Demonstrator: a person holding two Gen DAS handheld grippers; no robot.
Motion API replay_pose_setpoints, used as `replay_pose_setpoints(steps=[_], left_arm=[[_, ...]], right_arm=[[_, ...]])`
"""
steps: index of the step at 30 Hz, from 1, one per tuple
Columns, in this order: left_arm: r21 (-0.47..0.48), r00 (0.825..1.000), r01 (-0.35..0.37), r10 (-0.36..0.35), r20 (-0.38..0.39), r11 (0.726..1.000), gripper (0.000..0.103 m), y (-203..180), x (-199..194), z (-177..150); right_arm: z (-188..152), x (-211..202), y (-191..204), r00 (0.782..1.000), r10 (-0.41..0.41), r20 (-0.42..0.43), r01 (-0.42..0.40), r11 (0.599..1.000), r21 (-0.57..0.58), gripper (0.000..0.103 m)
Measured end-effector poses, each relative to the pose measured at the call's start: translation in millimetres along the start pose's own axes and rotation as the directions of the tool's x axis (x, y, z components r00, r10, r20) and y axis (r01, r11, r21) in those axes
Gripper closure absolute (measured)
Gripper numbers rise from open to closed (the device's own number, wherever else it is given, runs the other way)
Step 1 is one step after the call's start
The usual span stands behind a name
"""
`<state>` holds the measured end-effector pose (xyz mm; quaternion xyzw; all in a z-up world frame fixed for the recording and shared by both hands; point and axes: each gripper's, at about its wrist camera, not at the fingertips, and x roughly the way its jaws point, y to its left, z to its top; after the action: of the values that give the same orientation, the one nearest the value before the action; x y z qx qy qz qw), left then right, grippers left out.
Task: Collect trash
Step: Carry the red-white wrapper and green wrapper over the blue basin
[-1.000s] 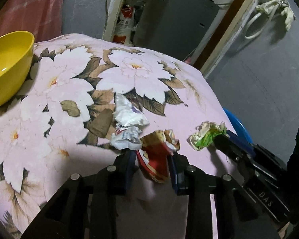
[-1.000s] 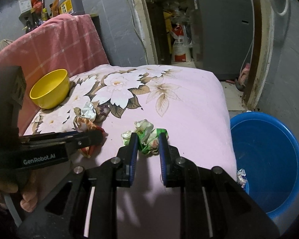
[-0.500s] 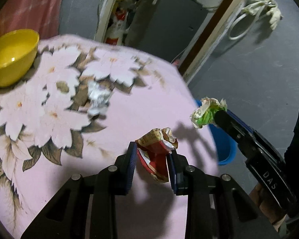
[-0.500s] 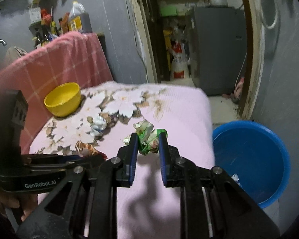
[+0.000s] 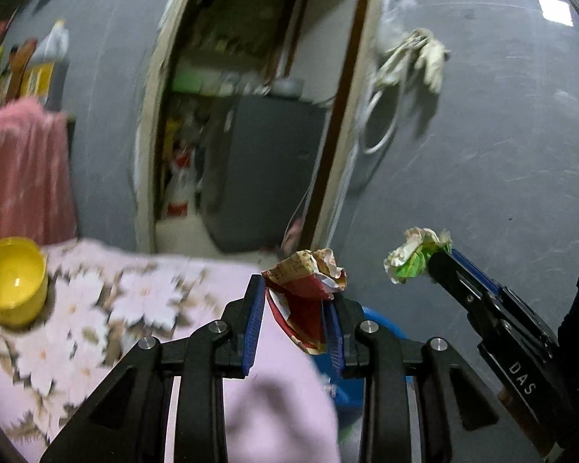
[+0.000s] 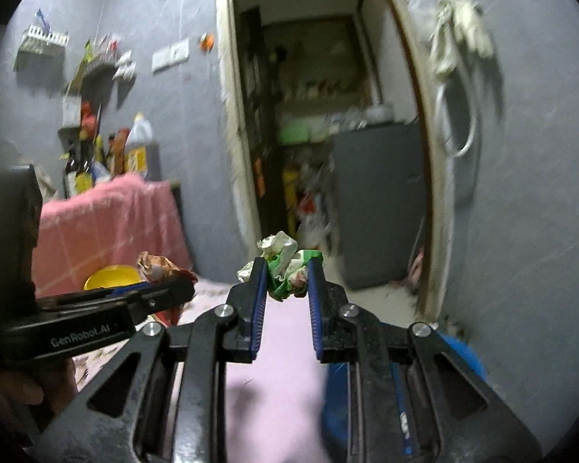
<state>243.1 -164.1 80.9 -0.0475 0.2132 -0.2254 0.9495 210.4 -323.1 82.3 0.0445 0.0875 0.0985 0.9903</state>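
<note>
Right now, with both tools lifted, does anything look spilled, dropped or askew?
Nothing stands out. The left tool is clamped on the red wrapper, the right tool on the green-and-white wad; nothing seems to be slipping. The yellow bowl sits upright on the floral cloth. Motion blur hides finer detail.

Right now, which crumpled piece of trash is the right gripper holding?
The green-and-white wad, pinched in the right gripper. The other piece, a red-and-tan wrapper, sits clamped in the left gripper.

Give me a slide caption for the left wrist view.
Left gripper holds a crumpled red wrapper above the floral cloth; right gripper carries a green wad.
</note>
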Motion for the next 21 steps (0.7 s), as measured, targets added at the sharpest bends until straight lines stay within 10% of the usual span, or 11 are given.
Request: replay_pose_setpoints(steps=[21], left_arm=[[0.168, 0.995, 0.088, -0.093, 0.023, 0.982, 0.077, -87, 69, 8]], right_arm=[[-10, -23, -99, 0.984, -0.166, 0.070, 0.161, 0.984, 0.070, 0.075]])
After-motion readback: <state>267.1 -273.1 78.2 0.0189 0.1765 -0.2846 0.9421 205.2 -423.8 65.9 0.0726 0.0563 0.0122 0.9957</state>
